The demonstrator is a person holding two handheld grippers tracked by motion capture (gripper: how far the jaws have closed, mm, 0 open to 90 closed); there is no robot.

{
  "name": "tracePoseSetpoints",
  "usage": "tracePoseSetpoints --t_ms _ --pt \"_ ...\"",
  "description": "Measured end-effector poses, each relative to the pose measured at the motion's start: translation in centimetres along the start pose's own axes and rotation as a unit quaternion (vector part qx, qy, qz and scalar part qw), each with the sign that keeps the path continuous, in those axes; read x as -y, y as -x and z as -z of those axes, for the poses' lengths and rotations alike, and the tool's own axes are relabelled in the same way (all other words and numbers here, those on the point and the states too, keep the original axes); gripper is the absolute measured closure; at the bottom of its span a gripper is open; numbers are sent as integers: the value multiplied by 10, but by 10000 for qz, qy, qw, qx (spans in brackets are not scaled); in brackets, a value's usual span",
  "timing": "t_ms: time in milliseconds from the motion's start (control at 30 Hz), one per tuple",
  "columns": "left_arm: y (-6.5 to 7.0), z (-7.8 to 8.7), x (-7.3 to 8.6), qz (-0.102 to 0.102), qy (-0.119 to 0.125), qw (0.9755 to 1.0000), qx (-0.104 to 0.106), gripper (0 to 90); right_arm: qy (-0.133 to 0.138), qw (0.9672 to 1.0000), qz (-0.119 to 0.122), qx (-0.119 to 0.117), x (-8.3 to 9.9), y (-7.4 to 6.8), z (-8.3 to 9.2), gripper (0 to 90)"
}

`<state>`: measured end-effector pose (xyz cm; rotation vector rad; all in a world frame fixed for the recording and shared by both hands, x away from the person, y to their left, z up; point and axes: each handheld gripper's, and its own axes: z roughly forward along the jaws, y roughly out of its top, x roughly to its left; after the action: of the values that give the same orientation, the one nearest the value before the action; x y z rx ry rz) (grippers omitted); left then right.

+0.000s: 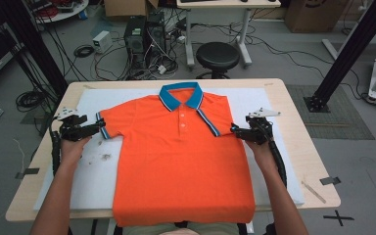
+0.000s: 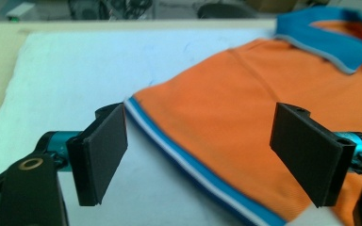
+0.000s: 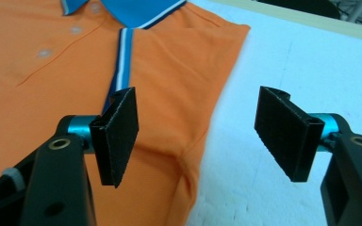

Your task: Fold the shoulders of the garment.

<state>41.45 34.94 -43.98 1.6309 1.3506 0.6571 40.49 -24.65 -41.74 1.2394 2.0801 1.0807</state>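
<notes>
My left claw (image 1: 98, 128) stands wide open with nothing gripped, its jaws straddling the striped cuff (image 2: 179, 155) of the orange polo shirt (image 1: 181, 156). My right claw (image 1: 235, 129) is open too, one jaw over the folded sleeve (image 3: 179, 84), the other over the white mat (image 1: 93, 171). The shirt lies flat at the centre of the surface (image 1: 298, 147), blue collar (image 1: 181, 95) at twelve o'clock.

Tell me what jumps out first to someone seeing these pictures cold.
A bright orange polo shirt with a blue collar lies flat, front up, on a white pad that covers the wooden table. At each sleeve a hand holds a black claw: the left claw at the striped cuff, the right claw at the folded-in sleeve, both open. Behind the table the floor is strewn with cables around a black stool.
</notes>
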Motion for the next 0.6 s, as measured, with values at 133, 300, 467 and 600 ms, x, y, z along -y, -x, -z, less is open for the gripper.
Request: tracePoseSetpoints --t_ms 133,300,467,600 --pt "3 -10 0 -37 -457 9989 -132 211 -81 9996 259 32 8 -4 7 315" --pt "8 -16 -11 -98 -405 9988 -272 244 -130 9994 319 42 16 -4 12 315" --pt "12 -27 -18 -41 -639 9976 -274 249 -66 9997 221 -9 18 -1 14 310" --pt "19 -42 -15 -139 -901 9948 -453 249 -5 9998 184 -32 18 0 15 297"
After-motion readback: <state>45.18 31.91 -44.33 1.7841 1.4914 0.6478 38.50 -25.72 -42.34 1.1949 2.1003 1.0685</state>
